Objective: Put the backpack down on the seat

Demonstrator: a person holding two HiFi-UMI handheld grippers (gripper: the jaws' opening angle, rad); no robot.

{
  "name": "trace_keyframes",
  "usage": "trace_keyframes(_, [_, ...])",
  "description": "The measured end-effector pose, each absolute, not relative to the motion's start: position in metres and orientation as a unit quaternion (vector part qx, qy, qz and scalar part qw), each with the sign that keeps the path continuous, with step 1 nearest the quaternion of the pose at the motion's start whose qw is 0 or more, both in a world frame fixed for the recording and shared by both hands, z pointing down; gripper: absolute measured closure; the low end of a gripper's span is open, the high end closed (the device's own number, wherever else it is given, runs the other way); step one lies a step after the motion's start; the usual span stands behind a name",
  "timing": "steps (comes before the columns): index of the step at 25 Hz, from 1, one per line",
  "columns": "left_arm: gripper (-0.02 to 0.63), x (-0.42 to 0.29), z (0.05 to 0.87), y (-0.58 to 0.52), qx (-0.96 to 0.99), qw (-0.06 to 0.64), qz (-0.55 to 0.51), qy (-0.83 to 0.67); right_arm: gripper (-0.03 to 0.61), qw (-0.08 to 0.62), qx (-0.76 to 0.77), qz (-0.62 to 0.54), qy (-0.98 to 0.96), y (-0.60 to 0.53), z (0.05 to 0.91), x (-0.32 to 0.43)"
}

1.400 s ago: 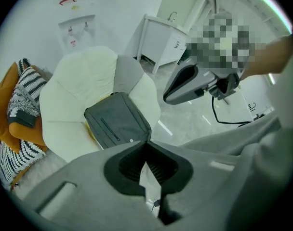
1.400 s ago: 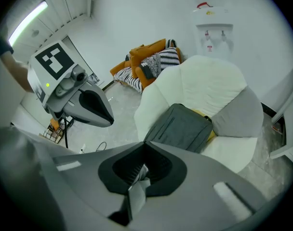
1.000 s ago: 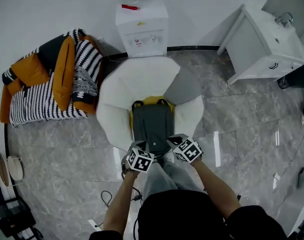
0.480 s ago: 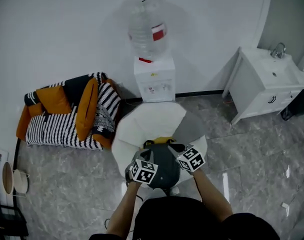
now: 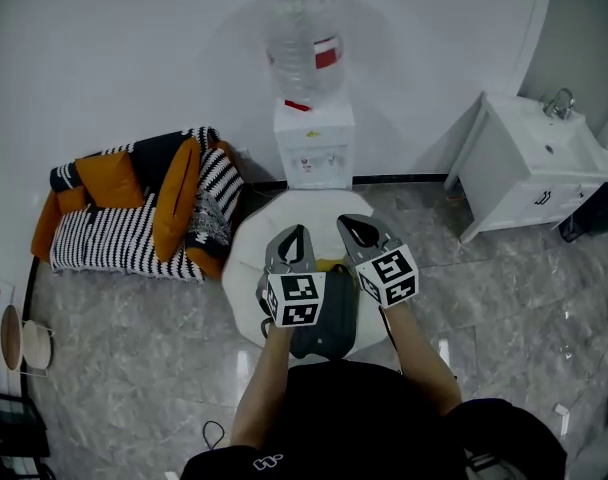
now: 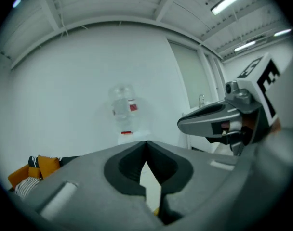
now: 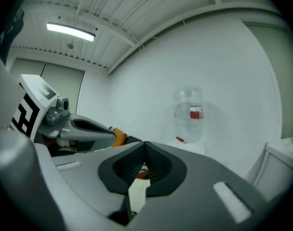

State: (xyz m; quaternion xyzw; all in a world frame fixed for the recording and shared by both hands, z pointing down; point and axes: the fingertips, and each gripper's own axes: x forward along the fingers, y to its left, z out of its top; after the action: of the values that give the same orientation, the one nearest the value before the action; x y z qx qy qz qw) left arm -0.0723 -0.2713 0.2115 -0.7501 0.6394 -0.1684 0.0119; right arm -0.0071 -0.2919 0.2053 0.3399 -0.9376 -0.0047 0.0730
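Note:
The dark grey backpack (image 5: 334,313) lies on the white round seat (image 5: 252,268), with a strip of yellow cushion (image 5: 329,265) showing at its top end. Both grippers are held up above it, side by side, and neither touches it. My left gripper (image 5: 296,231) is shut with nothing in it, and its jaws meet in the left gripper view (image 6: 146,143). My right gripper (image 5: 350,224) is likewise shut and holds nothing (image 7: 144,144). Each gripper shows in the other's view: the right gripper (image 6: 219,119) and the left gripper (image 7: 84,129).
A white water dispenser (image 5: 312,153) with a clear bottle stands against the wall behind the seat. A striped black-and-white sofa with orange cushions (image 5: 134,218) is at the left. A white cabinet with a sink (image 5: 539,168) stands at the right. Grey marble floor surrounds the seat.
Both grippers have risen from the backpack's near end to well above it. The backpack stays on the seat. The head view has tilted up towards the wall.

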Motion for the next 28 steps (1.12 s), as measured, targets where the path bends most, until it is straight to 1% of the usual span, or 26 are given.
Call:
trace_keyframes(2, [0.614,-0.07,0.199,-0.273,-0.751,0.025,-0.134,0.646,0.572,0.039,0.358,-0.027,-0.932,-0.295,0.184,-0.005])
trace_keyframes(3, [0.614,-0.068,0.196,-0.272,-0.754,0.03,-0.127,0.644,0.572,0.033,0.362,-0.026,-0.931,-0.297,0.181,-0.004])
trace_keyframes(7, [0.614,-0.068,0.211,-0.268,-0.752,0.01,-0.131,0.646,0.572,0.045,0.346,0.013,-0.937,-0.294,0.191,0.0])
trace_keyframes(17, [0.614,-0.071,0.221,-0.258,-0.744,-0.022,-0.117,0.657,0.572,0.061,0.334,0.012,-0.94,-0.282,0.203,0.006])
trace_keyframes(28, [0.614,-0.06,0.201,-0.253,-0.749,-0.001,-0.104,0.655,0.572,0.052,0.333,-0.002,-0.942,-0.276,0.195,0.007])
